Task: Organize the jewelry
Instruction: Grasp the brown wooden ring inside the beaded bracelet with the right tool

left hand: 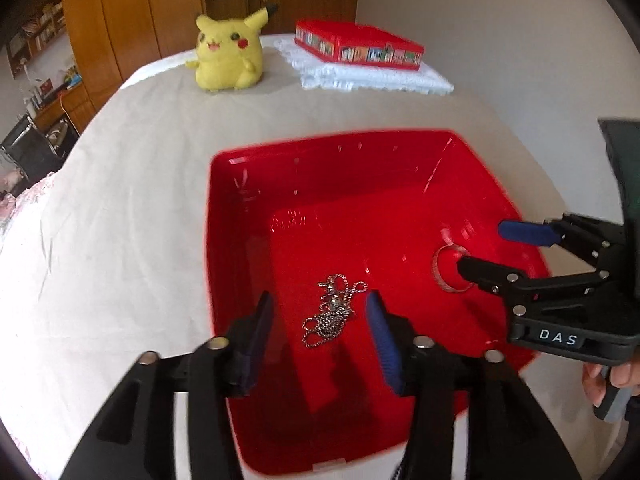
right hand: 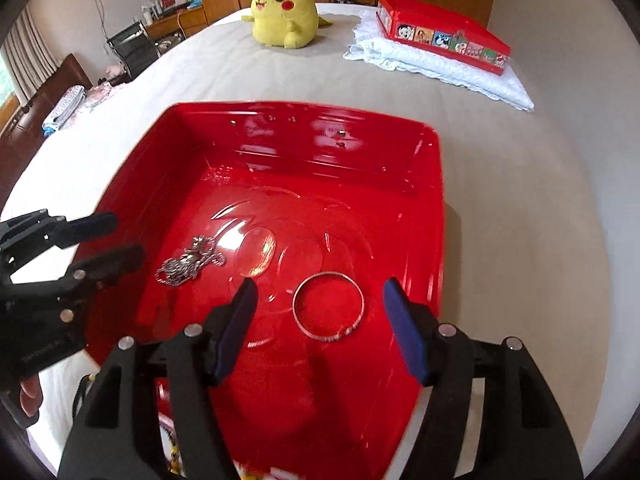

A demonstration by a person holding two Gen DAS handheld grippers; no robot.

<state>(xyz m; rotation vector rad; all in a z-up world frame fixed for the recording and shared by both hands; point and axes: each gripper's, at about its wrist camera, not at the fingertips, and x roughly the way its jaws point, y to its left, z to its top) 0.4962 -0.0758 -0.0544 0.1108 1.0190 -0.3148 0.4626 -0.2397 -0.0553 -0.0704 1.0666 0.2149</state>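
An open red box (left hand: 340, 168) (right hand: 300, 132) stands on the beige sheet. A silver ball chain (left hand: 332, 312) (right hand: 188, 264) lies bunched on its floor at the left, and a silver bangle (left hand: 438, 272) (right hand: 328, 338) lies flat at the right. My left gripper (left hand: 320, 304) (right hand: 127, 236) hangs open just above the chain, its blue pads either side and clear of it. Over the bangle my right gripper (right hand: 320, 286) (left hand: 480, 246) is open too, wider than the ring and not touching it.
At the far edge sit a yellow plush toy (left hand: 228, 56) (right hand: 286, 12) and a red picture-trimmed lid or box (left hand: 360, 46) (right hand: 440, 32) on folded white cloth (left hand: 380, 78) (right hand: 440, 72). Wooden cupboards and a chair stand beyond. A hand (left hand: 596, 380) grips the right tool.
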